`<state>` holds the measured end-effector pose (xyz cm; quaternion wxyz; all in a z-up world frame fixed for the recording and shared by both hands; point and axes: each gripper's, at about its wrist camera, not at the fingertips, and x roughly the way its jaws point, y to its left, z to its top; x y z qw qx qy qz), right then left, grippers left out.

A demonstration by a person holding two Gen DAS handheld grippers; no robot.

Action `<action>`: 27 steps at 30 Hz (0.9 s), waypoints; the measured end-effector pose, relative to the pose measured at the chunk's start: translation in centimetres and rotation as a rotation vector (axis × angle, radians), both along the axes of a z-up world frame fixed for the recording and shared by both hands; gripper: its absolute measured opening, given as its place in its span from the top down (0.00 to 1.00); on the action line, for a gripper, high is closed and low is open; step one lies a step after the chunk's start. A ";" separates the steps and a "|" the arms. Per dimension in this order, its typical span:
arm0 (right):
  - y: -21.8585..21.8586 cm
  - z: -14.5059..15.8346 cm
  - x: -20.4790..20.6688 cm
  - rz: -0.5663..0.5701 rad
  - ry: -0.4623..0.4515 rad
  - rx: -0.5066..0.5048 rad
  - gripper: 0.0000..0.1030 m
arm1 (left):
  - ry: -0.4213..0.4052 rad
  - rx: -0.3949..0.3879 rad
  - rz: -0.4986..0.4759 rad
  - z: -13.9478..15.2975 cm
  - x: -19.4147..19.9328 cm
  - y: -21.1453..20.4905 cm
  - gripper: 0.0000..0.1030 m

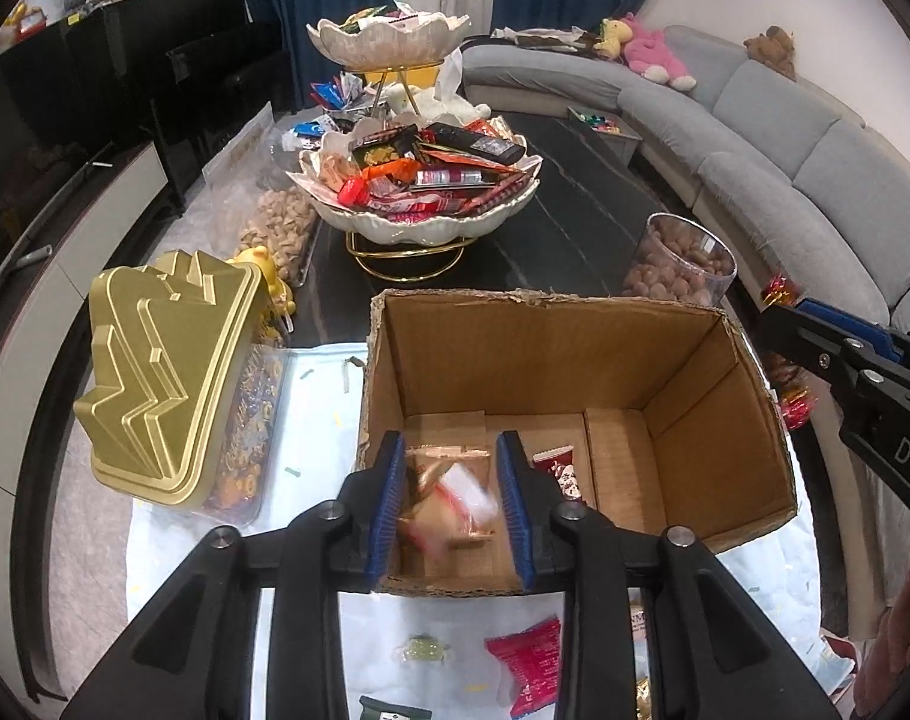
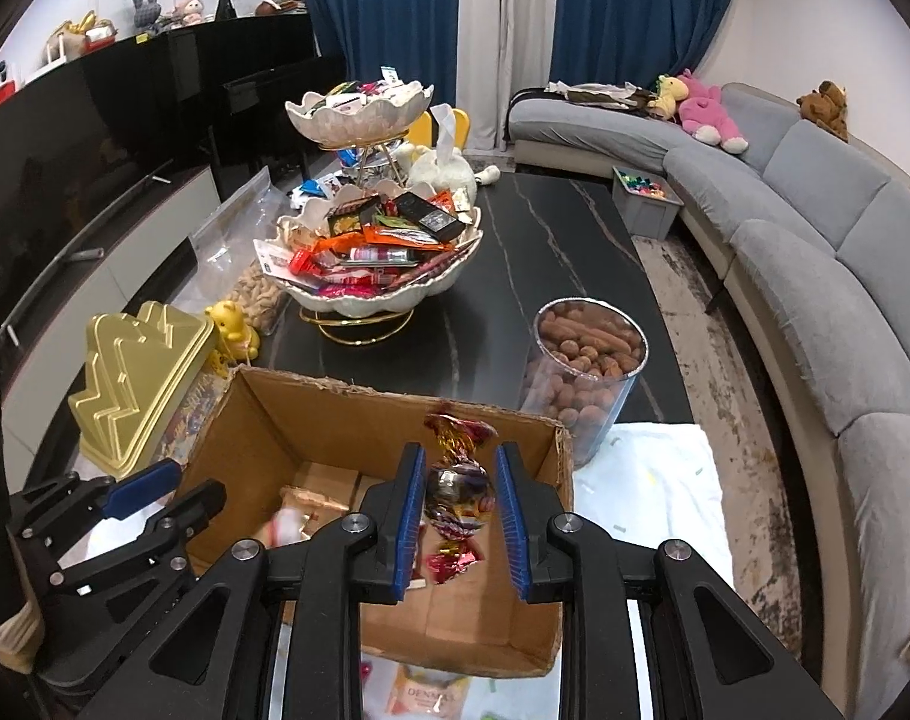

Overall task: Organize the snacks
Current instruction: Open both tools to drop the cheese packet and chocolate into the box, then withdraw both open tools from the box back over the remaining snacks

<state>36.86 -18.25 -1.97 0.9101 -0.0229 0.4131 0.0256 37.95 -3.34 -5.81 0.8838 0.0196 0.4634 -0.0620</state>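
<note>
Left gripper (image 1: pixel 452 501) held over open brown cardboard box (image 1: pixel 682 372), jaws parted; blurred clear-wrapped snack packet (image 1: pixel 455 495) between pads, contact not discernible. Right gripper (image 2: pixel 459 510) likewise parted around red-gold foil twist candy (image 2: pixel 457 495), apparently released. Gold zigzag tin lid (image 1: pixel 161 384) beside box's left wall; clear nut-filled cylinder (image 2: pixel 586 366) beyond far right corner.

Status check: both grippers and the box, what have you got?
Left gripper open, clear snack packet loose between jaws. Right gripper open, foil candy dropping. Both over cardboard box. Nothing blocking.
</note>
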 end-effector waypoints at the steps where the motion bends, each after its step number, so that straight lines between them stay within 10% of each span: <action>1: 0.0 0.0 0.0 -0.001 -0.004 -0.005 0.62 | -0.005 0.004 0.003 0.1 -0.1 0.0 0.58; 5: -0.2 0.8 -0.5 -0.017 -0.036 -0.023 0.40 | -0.026 0.025 0.022 0.7 -0.6 0.4 0.37; 27: -1.3 4.4 -5.2 -0.050 -0.092 -0.004 0.40 | -0.093 0.054 0.050 4.9 -5.1 0.7 0.26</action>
